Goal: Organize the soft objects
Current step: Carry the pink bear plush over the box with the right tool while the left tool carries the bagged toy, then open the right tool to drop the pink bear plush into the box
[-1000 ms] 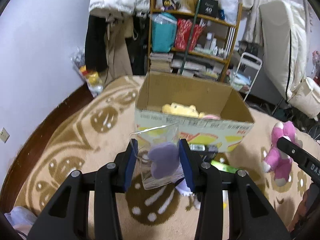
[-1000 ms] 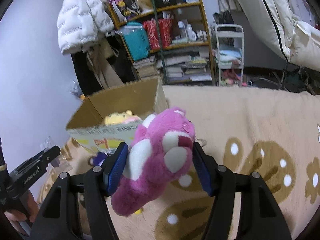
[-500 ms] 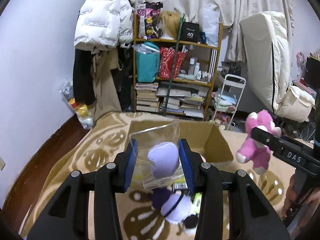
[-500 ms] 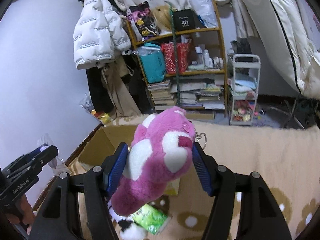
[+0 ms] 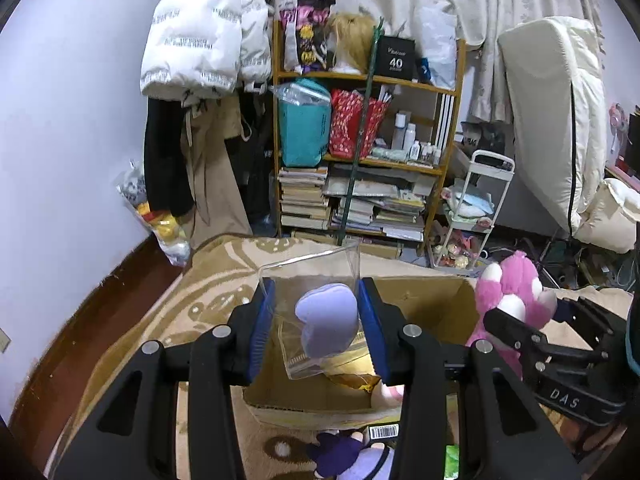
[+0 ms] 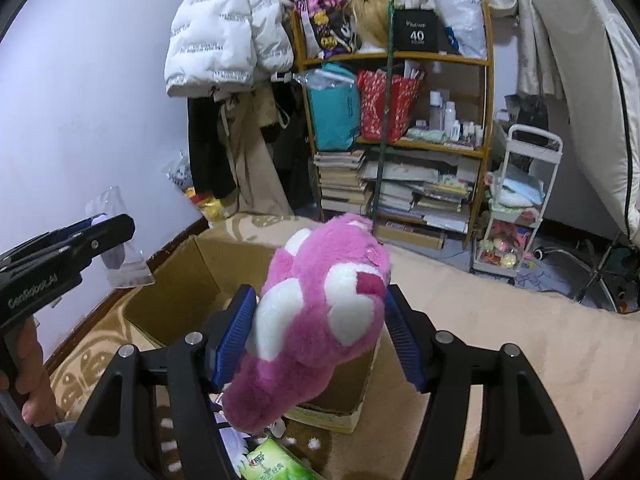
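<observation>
My left gripper (image 5: 318, 330) is shut on a clear plastic bag (image 5: 308, 276) with a purple heart-shaped soft piece (image 5: 328, 318) inside, held above the open cardboard box (image 5: 432, 308). My right gripper (image 6: 320, 334) is shut on a pink and white plush bear (image 6: 320, 320), which hangs over the same cardboard box (image 6: 188, 280). In the left wrist view the pink plush bear (image 5: 508, 296) and the right gripper (image 5: 528, 332) show at the right. In the right wrist view the left gripper (image 6: 108, 228) with its clear bag (image 6: 128, 264) shows at the left. Yellow and pink soft things lie in the box.
A purple and white plush toy (image 5: 352, 456) and a green packet (image 6: 276, 464) lie on the patterned beige rug (image 6: 500, 340) in front of the box. Behind stand a crowded shelf (image 5: 368, 152), a white trolley (image 5: 476, 208), hanging coats (image 5: 204, 52) and a leaning mattress (image 5: 552, 120).
Both grippers have risen and moved forward over the box with their loads still held. The box, earlier ahead of them, now sits beneath the fingers.
</observation>
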Demonstrator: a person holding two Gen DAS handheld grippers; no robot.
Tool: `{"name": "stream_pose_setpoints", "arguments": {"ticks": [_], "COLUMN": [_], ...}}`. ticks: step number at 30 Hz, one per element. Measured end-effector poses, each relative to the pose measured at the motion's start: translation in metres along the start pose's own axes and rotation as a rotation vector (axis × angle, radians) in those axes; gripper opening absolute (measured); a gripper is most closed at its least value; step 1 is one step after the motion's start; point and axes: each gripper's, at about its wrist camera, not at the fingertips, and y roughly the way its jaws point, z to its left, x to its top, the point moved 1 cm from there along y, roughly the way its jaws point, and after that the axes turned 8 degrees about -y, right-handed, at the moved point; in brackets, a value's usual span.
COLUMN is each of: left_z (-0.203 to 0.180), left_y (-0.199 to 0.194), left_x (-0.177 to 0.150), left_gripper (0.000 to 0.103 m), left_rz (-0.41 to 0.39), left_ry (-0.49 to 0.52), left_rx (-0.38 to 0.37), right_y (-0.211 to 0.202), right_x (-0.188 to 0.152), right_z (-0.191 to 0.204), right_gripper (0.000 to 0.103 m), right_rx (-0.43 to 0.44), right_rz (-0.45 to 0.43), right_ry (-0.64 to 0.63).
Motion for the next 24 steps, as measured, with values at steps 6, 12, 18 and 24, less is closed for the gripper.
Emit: {"name": "stream_pose_setpoints", "arguments": {"ticks": [6, 12, 18, 24], "left_z": [0.004, -0.003, -0.010, -0.009], "left_y": [0.028, 0.054, 0.068, 0.066], "left_x": [-0.017, -0.031, -0.039, -0.040], "left_gripper": [0.041, 0.041, 0.043, 0.054], "left_rz": [0.040, 0.097, 0.139, 0.146], "left_ry": [0.015, 0.058, 0.079, 0.076], "left_rx": [0.014, 0.018, 0.019, 0.031], "right_y": [0.027, 0.041, 0.040, 0.035], "right_x": [-0.013, -0.023, -0.022, -0.015], "right_z": [-0.014, -0.022, -0.008, -0.004], "right_gripper": [0.069, 0.069, 0.069, 0.073], "right_rx": [0.027, 0.049, 0.036, 0.041], "right_rz": [0.041, 0.055, 0.041, 0.027], "right_ry": [0.066, 0.095, 0.008, -0.015]}}
